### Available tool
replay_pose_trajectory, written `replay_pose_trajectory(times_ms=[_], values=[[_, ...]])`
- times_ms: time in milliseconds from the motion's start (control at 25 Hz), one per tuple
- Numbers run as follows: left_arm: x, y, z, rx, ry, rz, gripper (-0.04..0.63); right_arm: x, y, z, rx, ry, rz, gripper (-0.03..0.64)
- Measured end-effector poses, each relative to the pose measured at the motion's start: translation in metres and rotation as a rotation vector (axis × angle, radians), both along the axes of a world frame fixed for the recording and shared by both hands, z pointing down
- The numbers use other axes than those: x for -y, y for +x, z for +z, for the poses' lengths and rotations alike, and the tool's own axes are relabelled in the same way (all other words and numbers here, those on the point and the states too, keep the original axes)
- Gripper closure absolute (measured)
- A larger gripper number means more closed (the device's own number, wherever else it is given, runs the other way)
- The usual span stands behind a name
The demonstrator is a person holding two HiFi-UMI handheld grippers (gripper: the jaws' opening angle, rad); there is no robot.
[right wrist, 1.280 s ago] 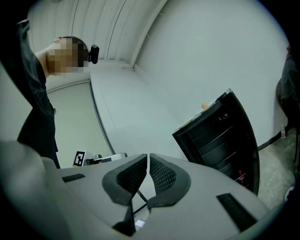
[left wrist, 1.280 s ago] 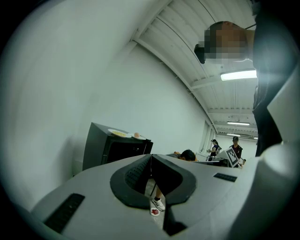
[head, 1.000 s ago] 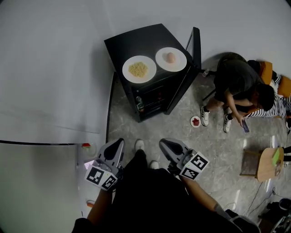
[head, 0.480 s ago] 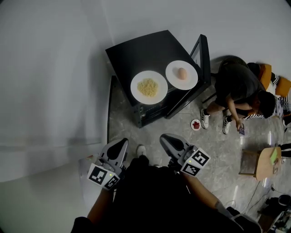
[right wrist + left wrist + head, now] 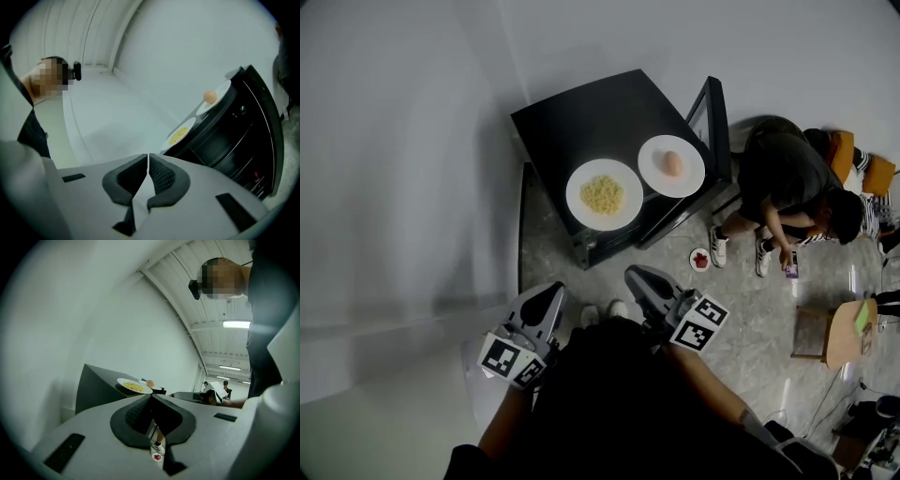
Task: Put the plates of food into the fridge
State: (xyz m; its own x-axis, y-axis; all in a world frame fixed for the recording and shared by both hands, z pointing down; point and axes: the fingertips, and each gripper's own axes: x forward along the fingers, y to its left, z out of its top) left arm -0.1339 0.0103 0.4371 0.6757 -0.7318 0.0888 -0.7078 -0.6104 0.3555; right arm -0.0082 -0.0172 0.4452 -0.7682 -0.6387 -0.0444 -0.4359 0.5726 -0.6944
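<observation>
Head view: both claws are pressed together, pinching nothing. The left gripper [image 5: 552,292] and the right gripper [image 5: 634,274] point at the black fridge [image 5: 581,117] — well ahead of their tips. On its top sit the plate of yellow food [image 5: 604,194] and, just right of it, the egg plate [image 5: 671,166].

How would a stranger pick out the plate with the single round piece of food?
Find the low black fridge against the white wall. Two white plates sit on its top. The one you want is the plate nearer the open door. It holds one pale orange egg-shaped item, while its neighbour carries a yellow heap.
</observation>
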Motion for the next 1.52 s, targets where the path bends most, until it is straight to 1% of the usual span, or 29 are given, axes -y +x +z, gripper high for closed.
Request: replay_pose_trajectory(times_ms=[120, 240, 480, 600, 680, 1000, 1120, 1280, 1320, 1400, 1440, 1520], values=[[0.005, 0.002, -0.002, 0.004, 0.002, -0.02, 0.572, 0.016, 0.003, 0.002, 0.113, -0.096, 0.003, 0.583], [0.006, 0.002, -0.002, 0.027, 0.009, -0.029, 0.571, 0.028, 0.004, 0.006, 0.19, -0.164, -0.005, 0.583], [0.013, 0.002, -0.003, 0.034, 0.01, -0.064, 0.571, 0.046, 0.004, 0.01, 0.268, -0.235, -0.011, 0.58], [0.016, 0.002, -0.004, 0.03, 0.003, -0.071, 0.572, 0.056, 0.003, 0.01, 0.341, -0.276, -0.009, 0.556], [0.018, 0.002, -0.002, 0.028, -0.006, -0.075, 0.571, 0.062, 0.001, 0.014, 0.368, -0.3, -0.008, 0.521], [0.027, 0.001, 0.001, 0.04, -0.018, -0.083, 0.571, 0.083, -0.001, 0.024, 0.482, -0.395, 0.022, 0.466], [0.029, 0.002, 0.003, 0.036, -0.028, -0.086, 0.571, 0.091, -0.001, 0.028, 0.5, -0.418, 0.038, 0.466], [0.03, 0.003, 0.003, 0.033, -0.033, -0.085, 0.571, 0.099, -0.002, 0.033, 0.593, -0.497, 0.057, 0.466], [0.03, 0.004, 0.003, 0.032, -0.035, -0.086, 0.571, 0.1, -0.002, 0.034, 0.6, -0.507, 0.061, 0.472], [0.032, 0.006, 0.002, 0.032, -0.038, -0.085, 0.571, 0.102, -0.003, 0.034, 0.586, -0.515, 0.063, 0.506], [0.033, 0.007, 0.002, 0.032, -0.039, -0.083, 0.571, 0.103, -0.002, 0.035, 0.579, -0.517, 0.061, 0.545], [0.033, 0.009, 0.001, 0.035, -0.038, -0.081, 0.571, 0.103, -0.002, 0.035, 0.576, -0.522, 0.057, 0.556]])
